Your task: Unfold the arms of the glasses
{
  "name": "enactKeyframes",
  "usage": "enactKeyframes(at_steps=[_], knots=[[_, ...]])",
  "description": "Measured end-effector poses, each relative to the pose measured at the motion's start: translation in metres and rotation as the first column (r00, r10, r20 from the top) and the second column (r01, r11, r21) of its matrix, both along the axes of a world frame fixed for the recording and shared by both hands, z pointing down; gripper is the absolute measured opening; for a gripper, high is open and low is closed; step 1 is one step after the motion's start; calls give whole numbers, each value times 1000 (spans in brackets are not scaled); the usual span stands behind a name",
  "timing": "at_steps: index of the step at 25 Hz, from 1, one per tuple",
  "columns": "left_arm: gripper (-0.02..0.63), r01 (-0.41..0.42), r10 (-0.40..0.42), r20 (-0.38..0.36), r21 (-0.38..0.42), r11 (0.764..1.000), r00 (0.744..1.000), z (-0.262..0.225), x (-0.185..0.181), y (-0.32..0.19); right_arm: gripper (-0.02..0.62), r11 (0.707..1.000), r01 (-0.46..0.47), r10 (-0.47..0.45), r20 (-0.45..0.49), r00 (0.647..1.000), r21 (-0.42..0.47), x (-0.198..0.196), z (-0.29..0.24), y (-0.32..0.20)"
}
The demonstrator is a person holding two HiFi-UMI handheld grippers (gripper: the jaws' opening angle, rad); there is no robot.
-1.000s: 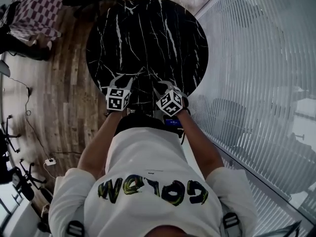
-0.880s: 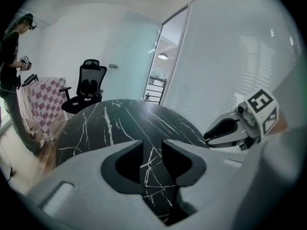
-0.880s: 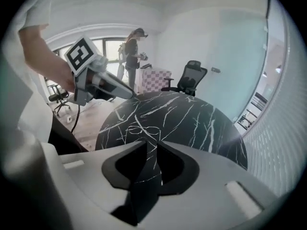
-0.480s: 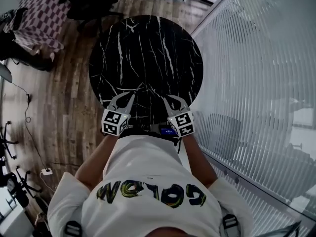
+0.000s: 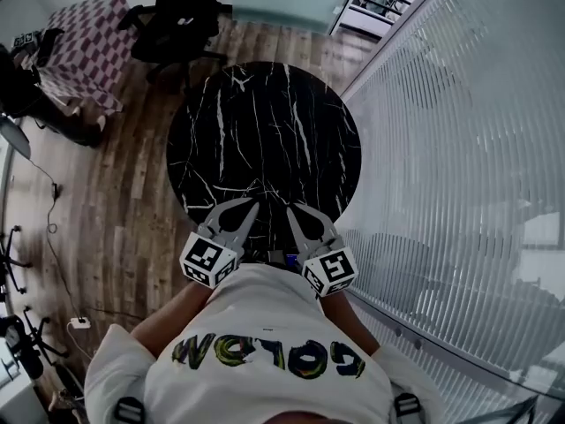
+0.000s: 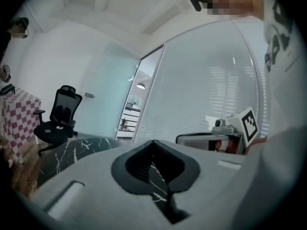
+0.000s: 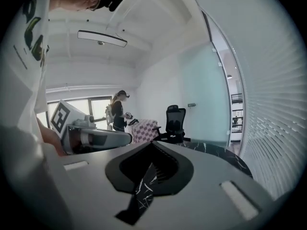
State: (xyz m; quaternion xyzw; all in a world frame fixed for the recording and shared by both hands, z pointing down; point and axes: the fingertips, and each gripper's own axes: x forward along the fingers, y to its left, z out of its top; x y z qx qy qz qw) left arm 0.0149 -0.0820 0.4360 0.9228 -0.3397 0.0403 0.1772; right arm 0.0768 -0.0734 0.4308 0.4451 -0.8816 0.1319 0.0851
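No glasses show in any view. The round black marble table (image 5: 265, 131) lies bare in front of me. Both grippers are held up near my chest, above the table's near edge, pointing almost level. My left gripper (image 5: 252, 204) (image 6: 153, 142) has just been closing and is shut, with nothing between its jaws. My right gripper (image 5: 290, 208) (image 7: 152, 143) has also just been closing and is shut on nothing. Each gripper view catches the other gripper to its side: the right gripper (image 6: 225, 137) and the left gripper (image 7: 93, 137).
A glass wall with blinds (image 5: 459, 148) runs along the right of the table. A black office chair (image 5: 187, 16) and a checkered table (image 5: 84, 47) stand on the wooden floor at the far left. A person (image 7: 117, 111) stands in the background of the right gripper view.
Both grippers rose from the table's near edge toward my chest and tilted up to nearly level. Their jaws went from open to shut, with nothing in them.
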Motion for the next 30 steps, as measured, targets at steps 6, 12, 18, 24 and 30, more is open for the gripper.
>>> enactKeyframes(at_steps=[6,12,18,24,30], knots=[[2,-22,26,-56,78,997,998,-52,3,13,2,993,33,-40,60,997,115,-23,-70,10],[2,-38,48,-62,140,989,997,-80,11,21,2,987,25,-40,94,995,157,-32,-95,17],[2,-54,63,-51,157,986,997,-81,18,25,2,988,10,-23,88,996,151,-26,-91,16],[2,-48,56,-47,147,988,997,-82,18,29,2,990,4,-18,94,995,143,-24,-93,17],[2,-40,48,-52,149,988,997,-82,16,29,2,989,16,-29,83,996,147,-29,-93,20]])
